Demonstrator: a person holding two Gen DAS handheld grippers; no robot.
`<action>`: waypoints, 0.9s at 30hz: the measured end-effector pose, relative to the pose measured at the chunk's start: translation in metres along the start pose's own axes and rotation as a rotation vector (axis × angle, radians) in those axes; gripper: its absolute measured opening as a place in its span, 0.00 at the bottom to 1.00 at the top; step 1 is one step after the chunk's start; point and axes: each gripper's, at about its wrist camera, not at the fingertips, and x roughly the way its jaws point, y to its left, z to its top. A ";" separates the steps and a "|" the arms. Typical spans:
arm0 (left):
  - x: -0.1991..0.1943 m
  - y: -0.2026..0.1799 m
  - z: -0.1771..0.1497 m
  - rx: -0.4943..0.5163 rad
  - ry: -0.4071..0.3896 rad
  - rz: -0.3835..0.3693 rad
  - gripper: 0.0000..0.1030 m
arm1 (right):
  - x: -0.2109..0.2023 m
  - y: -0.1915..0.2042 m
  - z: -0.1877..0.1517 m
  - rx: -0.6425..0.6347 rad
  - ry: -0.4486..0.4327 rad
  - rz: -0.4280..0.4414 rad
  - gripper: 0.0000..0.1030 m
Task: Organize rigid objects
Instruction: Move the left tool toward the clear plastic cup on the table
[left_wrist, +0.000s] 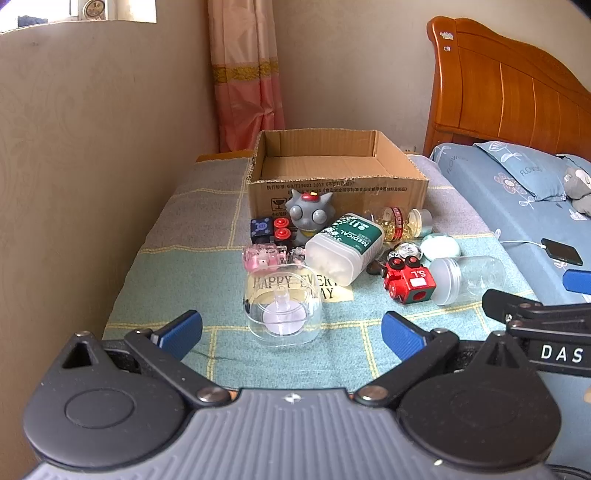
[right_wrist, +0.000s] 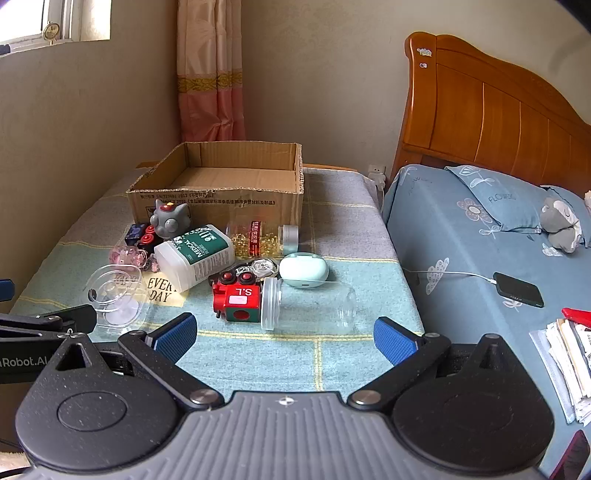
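An open, empty cardboard box (left_wrist: 332, 162) (right_wrist: 221, 184) stands at the back of the table. In front of it lie a grey cat figure (left_wrist: 308, 218), a white medical bottle (left_wrist: 343, 247) (right_wrist: 194, 254), a capsule bottle (left_wrist: 400, 221) (right_wrist: 258, 238), a red toy train (left_wrist: 408, 278) (right_wrist: 238, 299), a clear jar (left_wrist: 467, 278) (right_wrist: 308, 302) on its side, a mint earbud case (right_wrist: 303, 269), and a clear round container (left_wrist: 282, 314) (right_wrist: 114, 295). My left gripper (left_wrist: 291, 332) is open and empty, just short of the clear container. My right gripper (right_wrist: 284, 332) is open and empty, just short of the clear jar.
The table carries a checked teal and grey cloth (left_wrist: 166, 251). A wall is on the left and a curtain (left_wrist: 245, 74) behind. A bed (right_wrist: 480, 240) with a phone (right_wrist: 519, 290) on a cable lies to the right. Papers (right_wrist: 565, 365) lie at the far right.
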 end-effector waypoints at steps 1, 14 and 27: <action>0.000 0.000 0.000 0.000 0.001 0.000 0.99 | 0.000 0.000 0.000 0.001 0.000 0.001 1.00; 0.000 -0.001 0.000 0.003 -0.002 0.000 0.99 | 0.000 -0.001 0.001 0.002 -0.003 -0.001 1.00; 0.003 -0.003 0.006 0.009 -0.003 -0.012 0.99 | 0.001 -0.002 0.005 0.001 -0.003 0.000 1.00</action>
